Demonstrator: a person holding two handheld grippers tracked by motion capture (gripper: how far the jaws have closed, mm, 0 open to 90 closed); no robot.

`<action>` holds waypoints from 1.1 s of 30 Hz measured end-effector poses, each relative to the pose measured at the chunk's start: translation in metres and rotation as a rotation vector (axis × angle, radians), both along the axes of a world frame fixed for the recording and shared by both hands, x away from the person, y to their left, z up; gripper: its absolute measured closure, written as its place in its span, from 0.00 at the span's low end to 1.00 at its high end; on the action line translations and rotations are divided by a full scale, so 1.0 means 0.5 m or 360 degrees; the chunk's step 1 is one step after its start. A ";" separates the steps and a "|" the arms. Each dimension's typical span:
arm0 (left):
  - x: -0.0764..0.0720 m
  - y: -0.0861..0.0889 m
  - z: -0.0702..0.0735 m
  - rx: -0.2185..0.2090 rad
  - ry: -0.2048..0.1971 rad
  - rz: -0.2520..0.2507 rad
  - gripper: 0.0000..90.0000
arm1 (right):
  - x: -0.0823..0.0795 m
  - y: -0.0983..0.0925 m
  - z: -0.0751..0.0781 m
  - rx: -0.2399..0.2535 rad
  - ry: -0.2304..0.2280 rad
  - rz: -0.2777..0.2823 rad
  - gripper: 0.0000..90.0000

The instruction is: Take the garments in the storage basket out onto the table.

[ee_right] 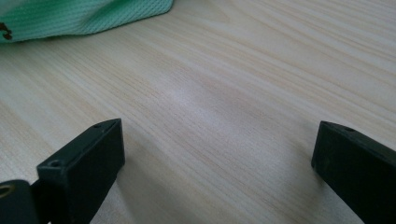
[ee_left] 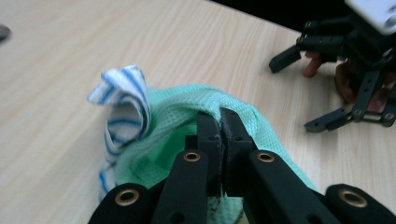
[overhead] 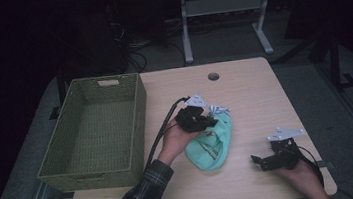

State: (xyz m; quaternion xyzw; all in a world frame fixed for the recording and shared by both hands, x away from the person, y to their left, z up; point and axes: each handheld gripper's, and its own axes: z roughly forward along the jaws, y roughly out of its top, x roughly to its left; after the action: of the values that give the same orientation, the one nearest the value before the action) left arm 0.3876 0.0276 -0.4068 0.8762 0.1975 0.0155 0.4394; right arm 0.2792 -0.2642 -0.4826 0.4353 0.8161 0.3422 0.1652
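A light wooden desk (overhead: 254,90) carries 1 green woven basket (overhead: 95,131) at its left side and a mint-green cloth (overhead: 213,148) with a blue-striped cloth (ee_left: 123,100) near the middle.

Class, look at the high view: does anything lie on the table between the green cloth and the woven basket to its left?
Nothing visible does. The left gripper is shut on the green cloth; bare tabletop separates it from the woven basket.
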 end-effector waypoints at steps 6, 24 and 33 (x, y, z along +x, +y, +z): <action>-0.003 -0.018 -0.037 0.0082 0.0027 -0.0022 0.97 | 0.000 0.000 0.000 0.0000 -0.0001 0.0001 0.02; -0.016 -0.016 -0.037 0.0115 0.0032 -0.0011 0.63 | 0.000 0.000 0.000 0.0000 0.0000 0.0000 0.02; -0.031 0.038 -0.006 0.0066 0.0035 0.0032 0.58 | 0.000 0.000 0.000 0.0000 -0.0001 0.0000 0.02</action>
State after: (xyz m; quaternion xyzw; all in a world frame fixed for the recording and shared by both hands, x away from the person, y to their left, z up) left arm 0.3720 0.0467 -0.4100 0.8832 0.2106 0.0145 0.4187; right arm 0.2791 -0.2642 -0.4826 0.4352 0.8161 0.3423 0.1654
